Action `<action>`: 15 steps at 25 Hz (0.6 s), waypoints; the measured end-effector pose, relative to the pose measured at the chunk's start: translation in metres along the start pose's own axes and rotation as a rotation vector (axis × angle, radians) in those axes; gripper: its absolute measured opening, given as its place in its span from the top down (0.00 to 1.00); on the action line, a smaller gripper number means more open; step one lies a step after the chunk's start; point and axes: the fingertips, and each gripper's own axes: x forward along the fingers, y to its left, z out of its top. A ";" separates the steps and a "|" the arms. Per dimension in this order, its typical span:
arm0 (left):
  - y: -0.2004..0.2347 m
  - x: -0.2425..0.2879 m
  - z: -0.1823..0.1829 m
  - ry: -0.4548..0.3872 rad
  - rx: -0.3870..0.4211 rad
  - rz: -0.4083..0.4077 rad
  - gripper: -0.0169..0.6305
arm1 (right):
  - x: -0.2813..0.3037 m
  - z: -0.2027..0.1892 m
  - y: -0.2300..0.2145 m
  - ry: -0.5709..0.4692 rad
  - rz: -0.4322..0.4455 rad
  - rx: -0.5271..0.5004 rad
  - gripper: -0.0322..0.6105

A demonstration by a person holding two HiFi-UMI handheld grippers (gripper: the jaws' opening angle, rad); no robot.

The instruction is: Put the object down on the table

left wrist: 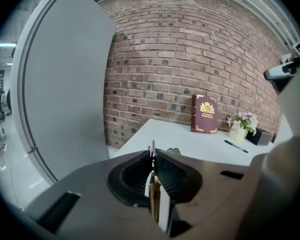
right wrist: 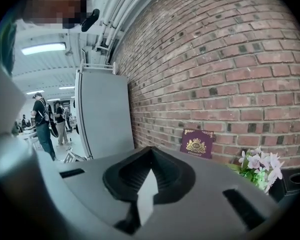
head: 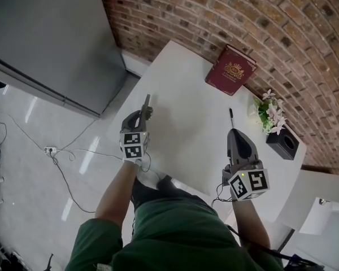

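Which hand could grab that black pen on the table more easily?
Right, probably. The right gripper points at the pen just ahead; the left gripper hangs over the table edge, farther away. Both grippers' fingers are shut.

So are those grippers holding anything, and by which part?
Nothing: left gripper and right gripper are shut, empty; the black pen lies on the white table.

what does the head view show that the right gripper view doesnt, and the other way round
Only the head view: the left tool and a power strip with its cable on the floor.
Only the right gripper view: people standing in the background and a ceiling light.
Both: the maroon book, the flowers, the brick wall and the right tool, its jaws together.
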 end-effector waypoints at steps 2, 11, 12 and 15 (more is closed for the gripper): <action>-0.003 0.002 -0.003 -0.002 0.007 0.003 0.93 | -0.002 -0.004 -0.002 0.008 0.003 0.000 0.95; -0.007 0.006 -0.020 0.001 0.093 0.043 0.93 | -0.016 -0.016 -0.006 0.026 0.014 0.008 0.95; -0.010 0.006 -0.021 0.003 0.109 0.043 0.93 | -0.017 -0.017 -0.007 0.028 0.013 0.008 0.95; -0.015 0.008 -0.024 0.003 0.146 0.043 0.93 | -0.020 -0.017 -0.008 0.027 0.015 0.009 0.95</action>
